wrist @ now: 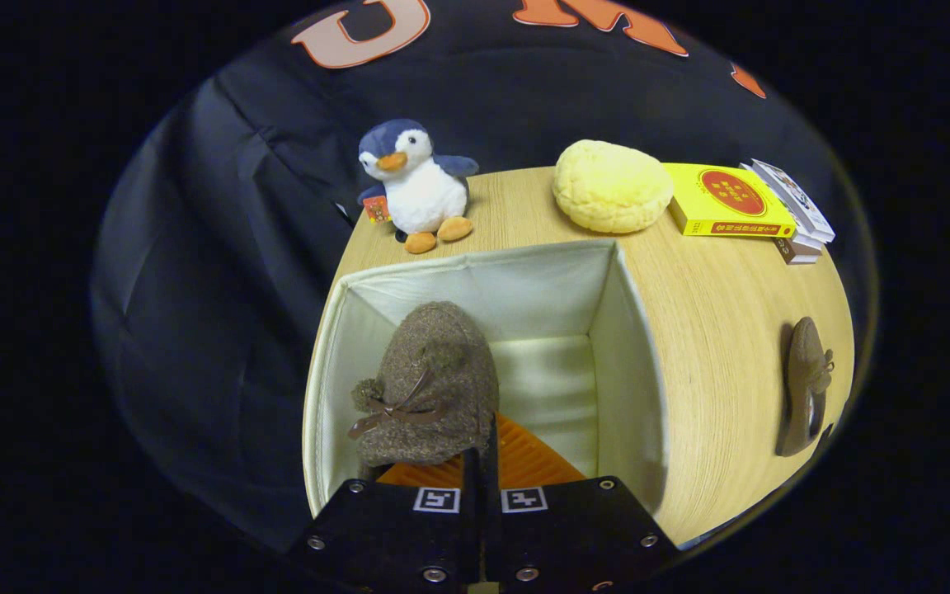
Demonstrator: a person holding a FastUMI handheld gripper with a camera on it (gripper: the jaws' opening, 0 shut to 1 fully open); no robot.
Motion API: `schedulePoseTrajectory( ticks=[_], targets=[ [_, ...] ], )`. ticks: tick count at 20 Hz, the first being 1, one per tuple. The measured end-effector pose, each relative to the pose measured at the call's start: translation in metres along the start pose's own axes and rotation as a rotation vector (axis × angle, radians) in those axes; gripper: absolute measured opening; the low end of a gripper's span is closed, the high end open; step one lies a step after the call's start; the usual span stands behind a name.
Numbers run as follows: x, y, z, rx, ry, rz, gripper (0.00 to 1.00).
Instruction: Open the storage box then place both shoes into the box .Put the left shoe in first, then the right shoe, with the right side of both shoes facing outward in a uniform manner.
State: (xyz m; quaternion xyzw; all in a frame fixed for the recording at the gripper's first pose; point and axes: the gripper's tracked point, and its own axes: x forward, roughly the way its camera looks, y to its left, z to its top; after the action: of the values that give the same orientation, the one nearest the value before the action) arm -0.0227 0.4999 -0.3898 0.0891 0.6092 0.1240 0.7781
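Over the open cream fabric storage box (632, 363), the gripper (482, 462) clamps 1 brown felt shoe (430, 379) — the other brown shoe (805, 388) waits on the table.

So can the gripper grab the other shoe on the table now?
Probably not yet: the gripper is shut on the fuzzy shoe over the box. The other shoe lies free on the table.
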Motion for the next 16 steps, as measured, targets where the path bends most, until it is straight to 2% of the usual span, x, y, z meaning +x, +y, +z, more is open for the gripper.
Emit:
schedulePoseTrajectory(
  ticks=[4, 6, 7, 8, 9, 11, 13, 14, 16],
  targets=[
    [0.017, 0.005, -0.033, -0.043, 0.133, -0.012, 0.05],
    [0.016, 0.013, -0.04, -0.041, 0.159, 0.036, 0.09],
    [0.01, 0.014, -0.042, -0.045, 0.174, 0.055, 0.17],
    [0.004, 0.014, -0.044, -0.058, 0.183, 0.075, 0.2],
    [-0.006, 0.015, -0.043, -0.07, 0.171, 0.105, 0.32],
    [-0.031, 0.02, -0.033, -0.065, 0.123, 0.183, 0.43],
    [-0.067, 0.032, -0.021, -0.034, 0.075, 0.3, 0.52],
    [-0.085, 0.03, -0.013, -0.031, 0.047, 0.34, 0.53],
    [-0.118, 0.014, 0.004, -0.05, -0.032, 0.38, 0.57]
  ],
)
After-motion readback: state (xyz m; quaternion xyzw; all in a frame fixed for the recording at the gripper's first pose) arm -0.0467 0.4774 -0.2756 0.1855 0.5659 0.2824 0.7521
